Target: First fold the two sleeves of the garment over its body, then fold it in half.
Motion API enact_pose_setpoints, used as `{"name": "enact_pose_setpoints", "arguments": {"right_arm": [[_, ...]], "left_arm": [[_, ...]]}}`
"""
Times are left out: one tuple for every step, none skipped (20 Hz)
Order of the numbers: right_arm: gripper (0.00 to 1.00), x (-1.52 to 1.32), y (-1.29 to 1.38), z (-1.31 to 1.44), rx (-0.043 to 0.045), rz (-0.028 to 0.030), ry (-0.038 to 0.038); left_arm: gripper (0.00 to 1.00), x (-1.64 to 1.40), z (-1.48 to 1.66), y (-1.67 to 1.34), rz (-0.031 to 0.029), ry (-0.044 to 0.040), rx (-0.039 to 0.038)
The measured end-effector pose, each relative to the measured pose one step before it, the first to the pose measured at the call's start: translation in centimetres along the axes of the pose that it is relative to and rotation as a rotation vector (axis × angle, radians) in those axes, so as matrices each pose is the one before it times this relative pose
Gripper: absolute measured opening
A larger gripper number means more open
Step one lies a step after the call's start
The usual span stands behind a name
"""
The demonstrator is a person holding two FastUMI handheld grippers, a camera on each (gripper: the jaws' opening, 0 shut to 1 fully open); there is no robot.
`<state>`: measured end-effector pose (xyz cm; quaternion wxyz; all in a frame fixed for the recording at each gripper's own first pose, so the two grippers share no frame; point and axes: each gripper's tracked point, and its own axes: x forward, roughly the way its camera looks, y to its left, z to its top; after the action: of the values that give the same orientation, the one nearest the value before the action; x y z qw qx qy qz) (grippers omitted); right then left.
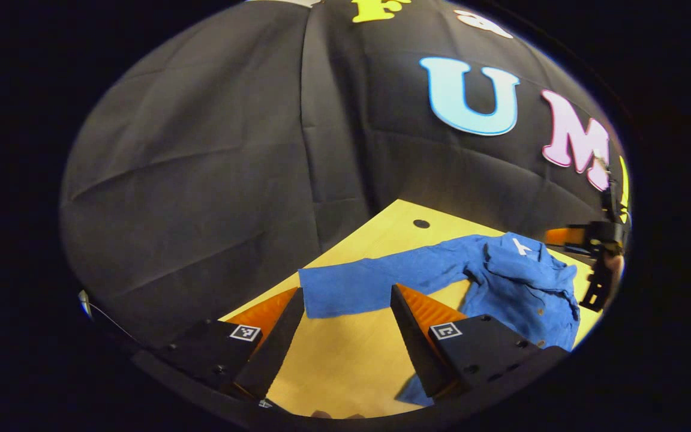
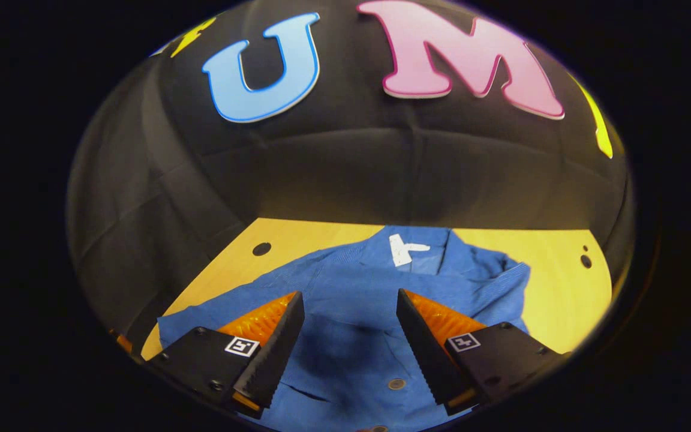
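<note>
Left gripper view looks along the left gripper [image 1: 346, 324], whose fingers stand spread apart with nothing between them, poised above the bare wooden table [image 1: 345, 360] just short of the cuff end of a blue shirt's sleeve [image 1: 375, 288]; that sleeve lies stretched out flat and away from the shirt's body [image 1: 519, 288], so it is not yet folded over. At the right edge the other gripper [image 1: 597, 264] and a bit of the hand holding it hang above the shirt's far side. The risk here, as I judge it, is a shallow bite: if the fingers close on just the cuff's edge, the thin cloth may slip out mid-carry, or the drag may pull the whole shirt askew across the smooth table. Right gripper view looks along the right gripper [image 2: 350, 327], also splayed wide and holding nothing, hovering over the shirt [image 2: 351, 282] near its buttoned front, with the collar and its white tag [image 2: 402, 249] beyond; the right-hand side looks bunched near the shoulder [image 2: 510, 276]. Closing here could pinch both layers of the body instead of a sleeve, and the rumpled side could fold crookedly unless smoothed first
</note>
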<state>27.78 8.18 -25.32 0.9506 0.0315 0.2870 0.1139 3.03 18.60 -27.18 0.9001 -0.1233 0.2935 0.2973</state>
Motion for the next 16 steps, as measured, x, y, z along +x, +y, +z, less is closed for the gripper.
{"name": "enact_pose_setpoints", "arguments": {"right_arm": [[0.98, -1.311, -0.531, 0.679, -0.03422, -0.01036, -0.04258], [0.98, -1.521, -0.453, 0.704, -0.0323, -0.00472, -0.04043], [0.98, -1.616, -0.156, 0.592, -0.02806, -0.00681, -0.03644], [0.98, -1.544, -0.25, 0.456, -0.0232, -0.00546, -0.02915], [0.98, -1.516, -0.391, -0.168, -0.01963, -0.00359, -0.01574], [0.98, -1.372, -0.402, -0.234, -0.01076, -0.00064, -0.00798], [0.98, -1.075, -0.086, -0.425, -0.0002, 0.0011, -0.00231], [0.98, -1.215, -0.153, -0.414, 0.00396, 0.0044, -0.00132], [0.98, -1.394, -0.334, -0.333, 0.00071, -0.0011, 0.00067], [0.98, -1.172, -0.351, -0.386, 0.0033, -0.0018, 0.00457], [0.98, -1.16, -0.216, -0.453, -0.00588, 0.0008, 0.00491], [0.98, -1.042, -0.491, -0.528, -0.01206, -0.00807, 0.00918], [0.98, -0.771, -0.531, -0.629, -0.01064, -0.00028, 0.00924], [0.99, -0.718, -0.278, -0.672, -0.00355, 0.0034, 0.01059], [0.99, -0.545, -0.174, -0.789, 0.00755, 0.00124, 0.01268], [0.99, -0.458, -0.125, -0.813, 0.01211, 0.00529, 0.01034]], "left_arm": [[0.85, 1.797, -0.47, 0.201, -0.00035, 0.0209, -0.00222], [0.85, 1.847, -0.704, 0.391, 0.0119, 0.02736, 0.01392], [0.84, 1.74, -0.704, 0.611, 0.02038, 0.03455, 0.01546], [0.85, 1.563, -0.441, 0.344, 0.01312, 0.01845, 0.00655], [0.86, 1.441, 0.032, 0.019, 0.00997, 0.00696, -0.00214], [0.86, 1.188, -0.055, 0.217, 0.01165, 0.01143, -0.00578], [0.84, 1.566, -0.474, 0.258, 0.01412, 0.0294, -0.00555], [0.86, 1.316, -0.689, 0.355, 0.01844, 0.04416, -0.00865], [0.85, 0.603, -0.889, 0.257, 0.02128, 0.04044, -0.01787], [0.86, 0.781, -0.508, 0.149, 0.00529, 0.03426, -0.01997], [0.84, -0.202, -0.371, 0.356, -0.00545, 0.01524, -0.03025], [0.86, 0.47, 0.926, 0.065, -0.00551, -0.03023, -0.00947], [0.86, -0.665, -0.579, 0.234, -0.00104, 0.01975, -0.00236], [0.85, -0.038, -0.162, 0.151, 0.00142, 0.00583, 0.02783], [0.86, 0.182, 0.123, -0.41, -0.02112, -0.00008, 0.0234], [0.84, -0.169, 0.422, -0.26, -0.01821, -0.00405, 0.02051]]}}
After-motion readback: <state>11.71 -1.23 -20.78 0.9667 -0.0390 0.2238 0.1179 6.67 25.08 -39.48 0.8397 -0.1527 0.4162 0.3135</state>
